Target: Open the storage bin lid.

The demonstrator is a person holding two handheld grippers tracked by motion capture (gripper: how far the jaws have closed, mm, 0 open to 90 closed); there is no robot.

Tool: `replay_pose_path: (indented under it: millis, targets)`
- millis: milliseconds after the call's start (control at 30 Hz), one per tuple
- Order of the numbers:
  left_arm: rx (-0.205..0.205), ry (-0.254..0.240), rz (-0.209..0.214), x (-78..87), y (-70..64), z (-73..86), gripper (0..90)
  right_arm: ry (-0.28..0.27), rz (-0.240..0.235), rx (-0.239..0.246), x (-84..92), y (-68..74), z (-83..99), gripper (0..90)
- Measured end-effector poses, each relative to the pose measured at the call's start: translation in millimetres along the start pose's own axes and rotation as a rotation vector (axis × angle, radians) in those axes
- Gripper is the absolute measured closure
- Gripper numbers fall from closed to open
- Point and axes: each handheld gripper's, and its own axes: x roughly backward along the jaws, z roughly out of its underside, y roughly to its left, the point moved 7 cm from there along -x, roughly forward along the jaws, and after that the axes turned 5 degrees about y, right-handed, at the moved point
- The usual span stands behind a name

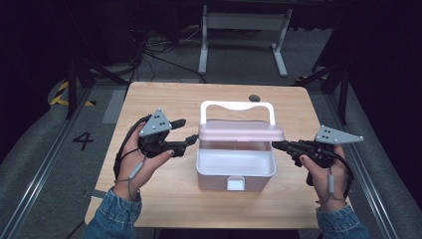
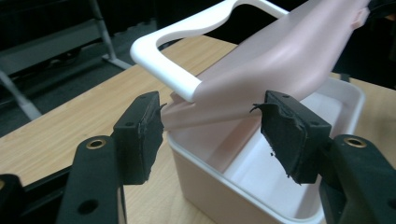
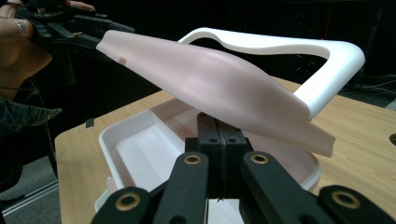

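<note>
Tongs first: left tongs parted, pads straddling the lid's left end without pressing; right tongs clenched with nothing between, tips at the lid's right edge, touching or not impossible to tell. Lid half raised over the box, hinged at the back, white handle standing behind. Box interior bare, latch hanging loose at the front. Judged midway: unlatched and lifted, not yet fully swung back or closed. Box centred on the wooden surface. Beyond, dark room, cables, white frame, floor marking "4".
</note>
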Motion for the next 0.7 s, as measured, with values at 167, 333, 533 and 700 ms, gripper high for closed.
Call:
replay_pose_path:
  millis: [167,333,533,700]
  targets:
    - [0.004,0.001,-0.016,-0.5,-0.5,5.6,38.4,-0.009,-0.009,-0.007,-0.3,-0.8,-1.5,90.0]
    - [0.007,0.014,-0.011,-3.4,-2.0,13.4,37.8,-0.011,-0.017,-0.015,-0.3,-1.2,-1.9,90.0]
    - [-0.010,0.011,-0.006,-9.9,-6.5,10.0,37.4,-0.021,-0.017,-0.022,-0.7,-3.0,-5.1,90.0]
    - [-0.013,0.000,-0.006,-15.8,-5.7,2.5,36.7,-0.037,-0.012,-0.023,-1.9,-6.0,-10.2,90.0]
